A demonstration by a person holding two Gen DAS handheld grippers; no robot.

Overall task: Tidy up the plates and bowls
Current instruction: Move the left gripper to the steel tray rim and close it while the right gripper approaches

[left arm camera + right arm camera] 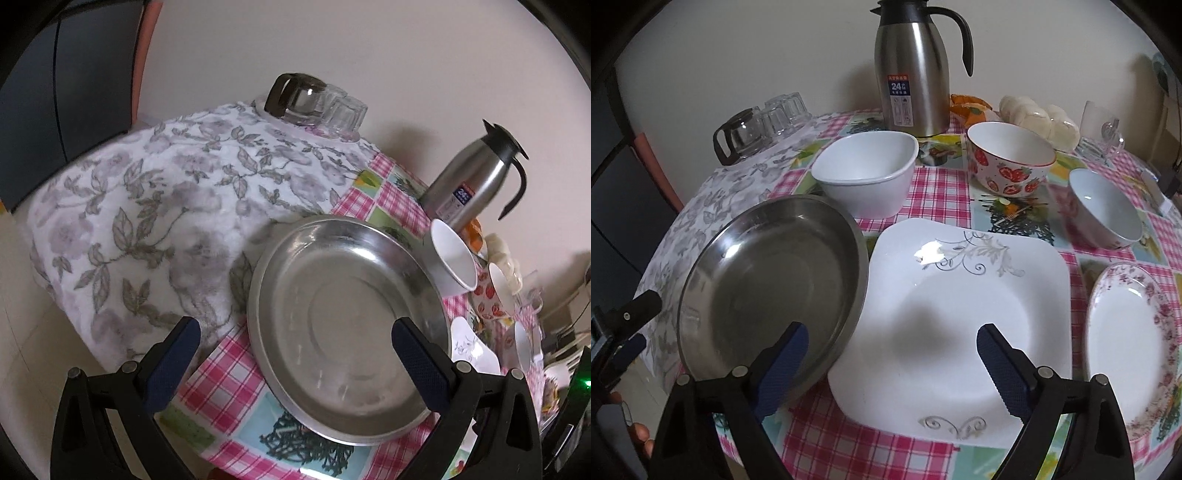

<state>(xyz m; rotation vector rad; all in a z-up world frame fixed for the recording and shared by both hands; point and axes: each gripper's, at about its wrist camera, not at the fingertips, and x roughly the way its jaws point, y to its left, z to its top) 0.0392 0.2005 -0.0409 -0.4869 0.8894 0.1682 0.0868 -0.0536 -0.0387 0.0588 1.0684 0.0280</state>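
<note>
Nothing stacked yet, task looks barely started. Steel plate [772, 291] sits near left on the checked tablecloth [938, 195], its right rim riding up on the square white plate [960, 314] at near centre; oval floral plate [1126, 343] lies separately at near right. Three bowls stand loose further back: square white bowl [866, 173], strawberry bowl [1012, 162], pale bowl [1106, 208] at right. Left gripper [295, 350] has tongs apart over the steel plate's near rim, no clamp. Right gripper [892, 354] is also wide apart, straddling the steel rim and square plate, gripping neither. Left to do: nest plates, nest bowls.
</note>
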